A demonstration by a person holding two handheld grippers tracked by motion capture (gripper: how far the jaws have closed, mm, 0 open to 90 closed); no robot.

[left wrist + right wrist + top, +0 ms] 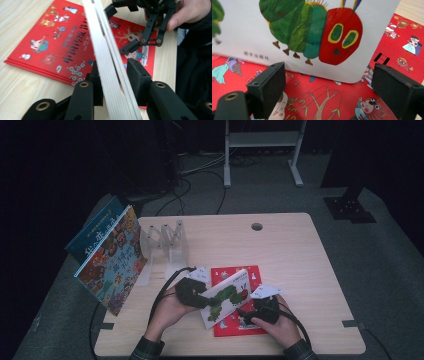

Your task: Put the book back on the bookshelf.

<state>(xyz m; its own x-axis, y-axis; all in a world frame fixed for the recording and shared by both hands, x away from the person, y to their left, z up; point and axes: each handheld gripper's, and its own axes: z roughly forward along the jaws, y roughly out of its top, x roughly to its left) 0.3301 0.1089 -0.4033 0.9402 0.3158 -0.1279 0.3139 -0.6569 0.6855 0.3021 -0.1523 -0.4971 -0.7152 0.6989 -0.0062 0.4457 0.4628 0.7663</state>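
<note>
- High view: a person sits at the desk point(300, 250), a gripper in each hand. The left gripper point(192, 292) grips the left edge of the caterpillar book point(227, 297), which is lifted and tilted above the red book point(240, 325) lying flat on the desk. The tilt looks like a way to get it off the flat one.
- The right gripper point(257, 311) sits by the caterpillar book's lower right corner, probably ready to steady it.
- A clear rack point(165, 242) stands at the back left, with two more books point(112, 257) leaning past the desk's left edge; my guess is the lifted book is headed for a slot there.
- Left gripper view: the fingers point(137, 75) are clenched on the caterpillar book point(107, 65), one either side of its white page block, seen edge-on. The red book point(52, 47) lies beneath, and the right gripper point(146, 37) is beyond, its fingers apart.
- Right gripper view: the fingers point(269, 87) are released, spread wide, holding nothing. The caterpillar book's cover point(307, 32) hangs just ahead above the red book point(317, 100), so this hand seems to be waiting.
</note>
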